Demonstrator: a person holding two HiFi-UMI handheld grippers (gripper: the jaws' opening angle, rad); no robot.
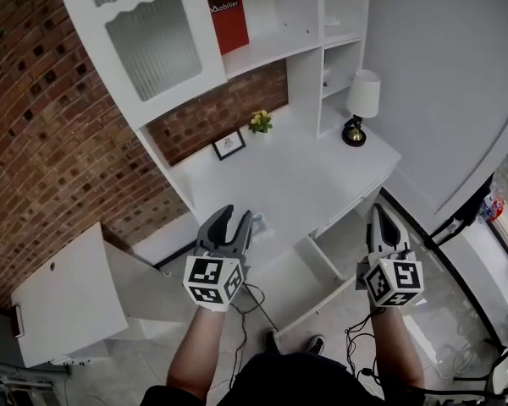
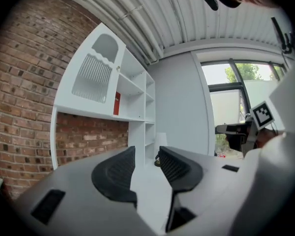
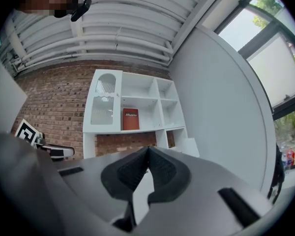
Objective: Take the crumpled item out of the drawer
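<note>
**Ann:** Jaws first: left gripper stands parted with nothing between the pads. Right gripper is pinched tip to tip, empty.

**Ben:** Any writing?

**Ann:** Red book on the hutch shelf, white letters ending "obilier". The print on the framed picture is too small to read.

**Ben:** And the crumpled item?

**Ann:** A small pale lump lies just beside the left tips, at the front edge of the desk. The drawer looks pulled out below. I can't tell whether the lump lies in it.

**Ben:** Room to move?

**Ann:** Mid-desk lies open. The lamp and yellow flowers sit back by the hutch, and the grippers are well apart.
</note>
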